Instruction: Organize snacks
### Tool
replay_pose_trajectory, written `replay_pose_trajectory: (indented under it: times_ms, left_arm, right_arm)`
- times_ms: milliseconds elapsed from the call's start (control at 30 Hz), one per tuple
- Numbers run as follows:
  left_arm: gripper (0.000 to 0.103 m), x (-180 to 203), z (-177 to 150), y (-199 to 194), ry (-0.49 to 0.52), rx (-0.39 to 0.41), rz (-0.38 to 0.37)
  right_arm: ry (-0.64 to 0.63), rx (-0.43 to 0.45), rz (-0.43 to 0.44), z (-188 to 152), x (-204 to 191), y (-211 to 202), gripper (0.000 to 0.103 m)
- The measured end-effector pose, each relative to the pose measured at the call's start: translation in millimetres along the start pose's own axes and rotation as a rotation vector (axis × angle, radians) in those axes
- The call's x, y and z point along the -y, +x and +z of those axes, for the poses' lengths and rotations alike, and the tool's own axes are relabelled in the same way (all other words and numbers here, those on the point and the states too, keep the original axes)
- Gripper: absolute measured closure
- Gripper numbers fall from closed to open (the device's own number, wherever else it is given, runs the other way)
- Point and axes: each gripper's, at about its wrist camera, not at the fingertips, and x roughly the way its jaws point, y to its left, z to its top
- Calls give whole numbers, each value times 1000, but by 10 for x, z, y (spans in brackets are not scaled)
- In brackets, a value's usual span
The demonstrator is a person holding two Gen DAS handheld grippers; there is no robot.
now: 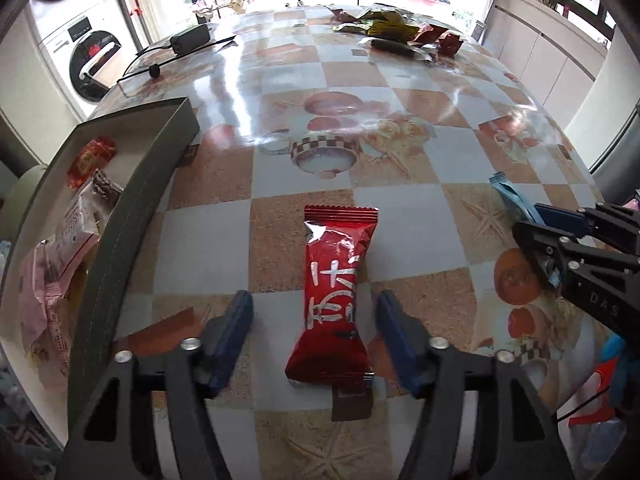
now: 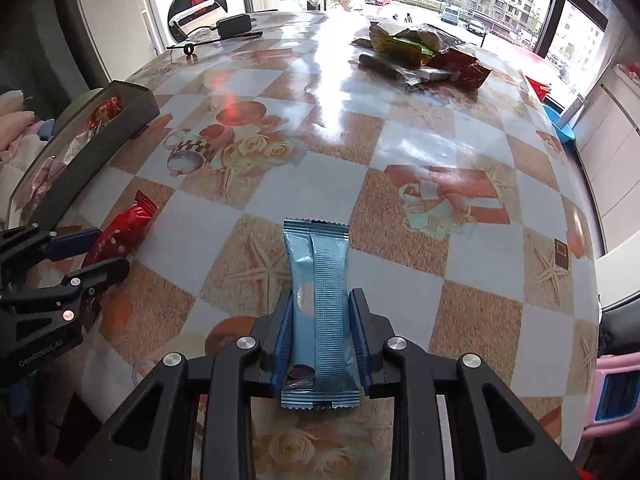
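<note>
Left gripper (image 1: 312,312): fingers wide open, straddling the red bar (image 1: 334,292), clear gap on both sides, nothing held. Red bar lies flat on the table (image 1: 420,92), long axis in line with the fingers, just right of the box (image 1: 132,200).

Right gripper (image 2: 322,320): fingers closed in on the blue bar (image 2: 320,300), pads pressed against both long edges near its rear half. Can't tell if the bar is lifted or resting on the table. It sits right of the red bar, further from the box.

Box: dark, open top, at the table's left edge, already holding several wrapped snacks. Loose pile of wrappers (image 2: 412,48) at the far side, well apart from the box. Black adapter (image 1: 190,38) with its cable beyond the box, near the far edge.

Handling, as I judge it:
- Both bars light, foil wrap glossy, so likely slippery against the pads.
- Wrapper soft and crinkly; filling probably brittle, so modest squeeze only.
- Grip across the short width at mid-body, where the wrap is full. Avoid the crimped end seals: flat, thin, will fold or slide out.
- Red bar is well centred between the left fingers; closing straight in should catch it.
- Blue bar is held behind its middle, so the front end may droop when carried.

Risk: the bar skating on the shiny tablecloth if one finger touches first.
</note>
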Motion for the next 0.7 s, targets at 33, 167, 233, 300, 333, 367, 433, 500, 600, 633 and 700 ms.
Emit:
replay_pose_trajectory:
  times_ms: [33,167,233,300,333,367,433,500,600,633,700]
  left_arm:
    - [29,-12,21,17,-14,-5,-10]
    - [22,62,88,64,-2,-4,-21]
    - [15,96,115,101,4,24,-24]
    - [8,90,128,136,-8,34,-27]
    - [2,68,133,152,-17,34,-24]
    - [0,36,139,179,-26,31,-24]
    - [0,30,139,187,1,52,-34]
    - [0,31,132,197,14,69,-42]
    - [0,50,108,202,11,114,-42]
    - [0,59,90,203,12,137,-41]
    - [0,66,66,198,10,164,-41]
  right_arm:
    - [4,-4,-1,6,-7,1,65]
    - [1,-19,-62,1,-42,75,9]
    - [26,-16,-41,23,-13,113,9]
    - [50,-6,-47,53,7,136,7]
    - [65,1,-55,60,29,150,6]
    - [80,2,-63,61,61,173,1]
    - [75,23,-58,60,78,179,0]
    - [65,42,-53,47,71,179,0]
    - [61,82,-54,14,59,172,0]
    - [60,88,-54,11,60,172,0]
    - [57,96,-52,6,58,170,0]
